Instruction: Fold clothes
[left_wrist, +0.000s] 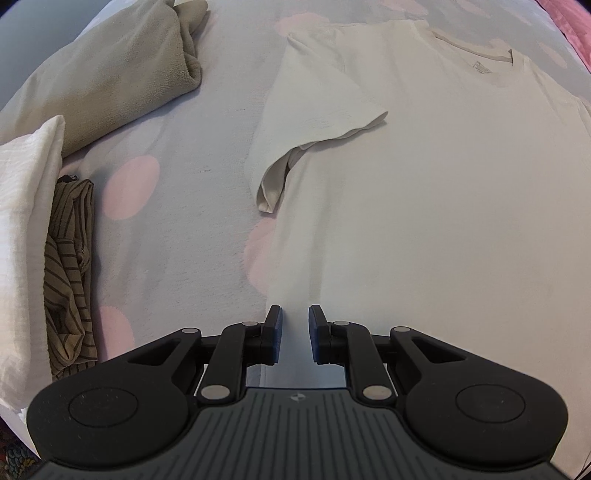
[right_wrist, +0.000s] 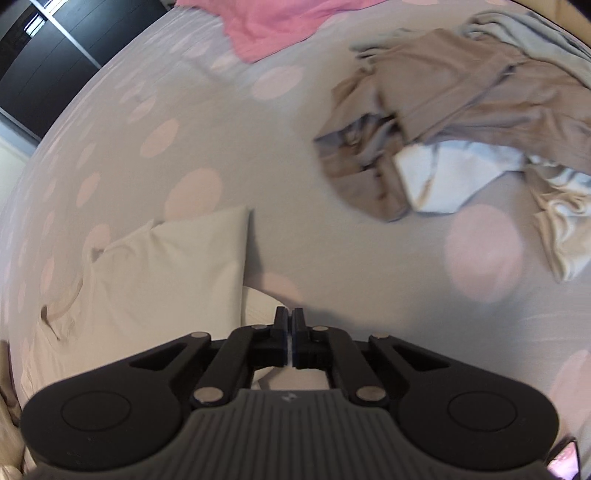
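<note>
your cream t-shirt (left_wrist: 424, 192) lies flat on the bed (left_wrist: 192, 229), one sleeve turned in. left hand-held gripper (left_wrist: 295, 332) is released over its side edge; right hand-held gripper (right_wrist: 289, 332) is clenched, seemingly pinching cloth. loose clothes pile (right_wrist: 461, 122) awaits folding.

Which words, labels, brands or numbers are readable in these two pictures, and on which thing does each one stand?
No text can be read.
Printed neck label inside the collar of the cream T-shirt: too small and blurred to read.
Small emblem on the body of the left tongs: a symbol, no letters.
Same emblem on the right tongs: blurred.
</note>
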